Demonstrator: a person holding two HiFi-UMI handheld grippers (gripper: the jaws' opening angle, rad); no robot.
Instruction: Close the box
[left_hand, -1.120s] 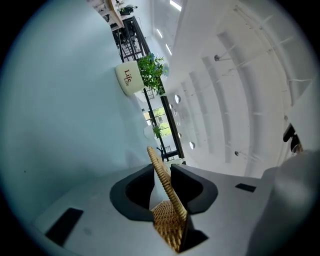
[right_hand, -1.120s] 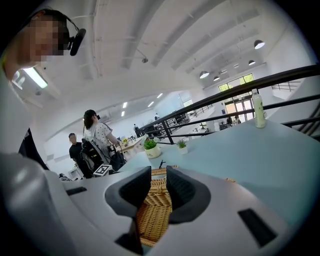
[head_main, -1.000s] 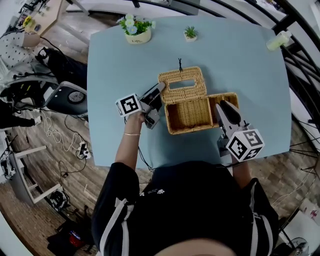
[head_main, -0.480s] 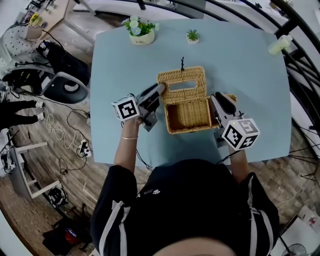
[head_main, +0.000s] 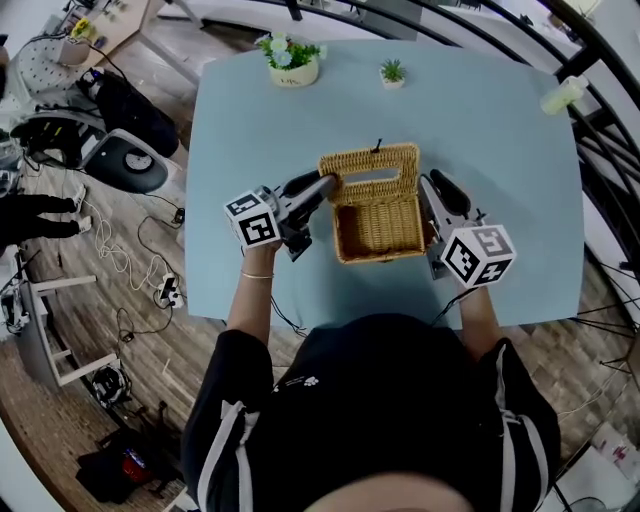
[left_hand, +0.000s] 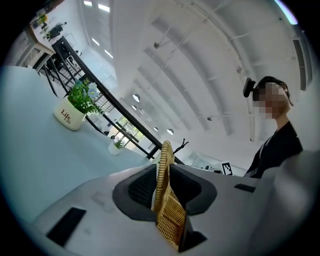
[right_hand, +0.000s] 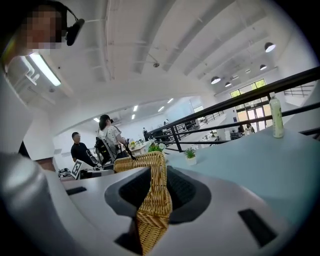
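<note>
A wicker box (head_main: 377, 228) stands open in the middle of the light blue table (head_main: 500, 140). Its slotted back lid (head_main: 368, 164) is tilted up, and my left gripper (head_main: 320, 185) grips that lid's left edge. In the left gripper view the lid (left_hand: 171, 220) runs edge-on between the jaws of the left gripper (left_hand: 162, 172), which have just been closing on it. My right gripper (head_main: 429, 190) is at the box's right side, shut on the wicker side flap (right_hand: 150, 207), which stands raised between the jaws of the right gripper (right_hand: 152, 181).
A white flower pot (head_main: 291, 61) and a small potted plant (head_main: 392, 72) stand at the table's far edge; a bottle (head_main: 561, 94) sits at the far right corner beside a black railing. Two people (right_hand: 108, 138) stand in the background. Chairs and cables lie left of the table.
The back lid has swung up from lying flat, as my left gripper rose and rolled. The right flap has lifted from lying flat to standing at the box's right edge.
</note>
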